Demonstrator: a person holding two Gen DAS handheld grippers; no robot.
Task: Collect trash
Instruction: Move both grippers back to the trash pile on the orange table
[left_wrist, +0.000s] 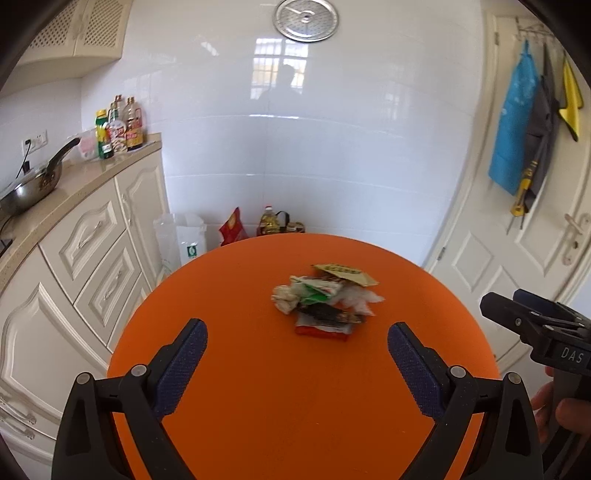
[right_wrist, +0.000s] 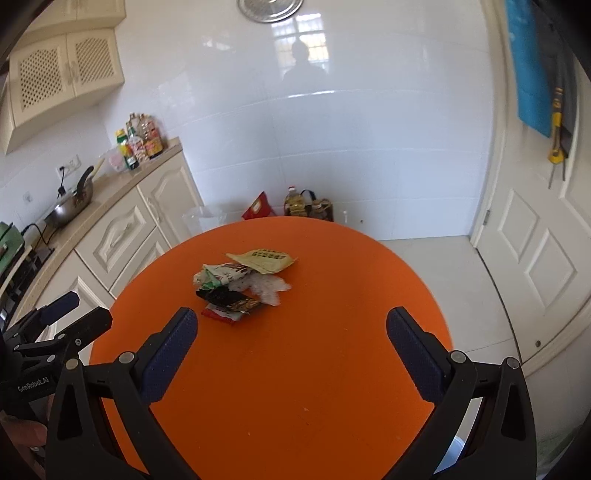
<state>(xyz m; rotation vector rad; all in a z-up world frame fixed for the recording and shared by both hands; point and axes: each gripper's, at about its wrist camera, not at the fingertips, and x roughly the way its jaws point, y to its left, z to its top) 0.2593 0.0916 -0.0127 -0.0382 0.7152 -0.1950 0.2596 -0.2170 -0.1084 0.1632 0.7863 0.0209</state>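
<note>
**Hovering over a heap of wrappers**

Looking along the left claw, both blue-padded fingers stand wide apart with nothing between them, held above the near part of a round orange worktop. The trash pile lies on the worktop beyond the fingertips, a little right of centre: a yellowish packet at its far edge, crumpled white paper on the right, a green-and-white wrapper in the middle, a dark wrapper over a red one nearest the claw. At the right edge the right claw pokes into view, a hand gripping its handle. Far left, a pan and bottles sit on a kitchen counter; a white door stands to the right.

From the right wrist, the right claw is likewise spread open and empty above the worktop. The trash pile sits past the left fingertip, left of centre, touching neither finger. The left claw shows at the left edge, off the worktop's rim.
</note>
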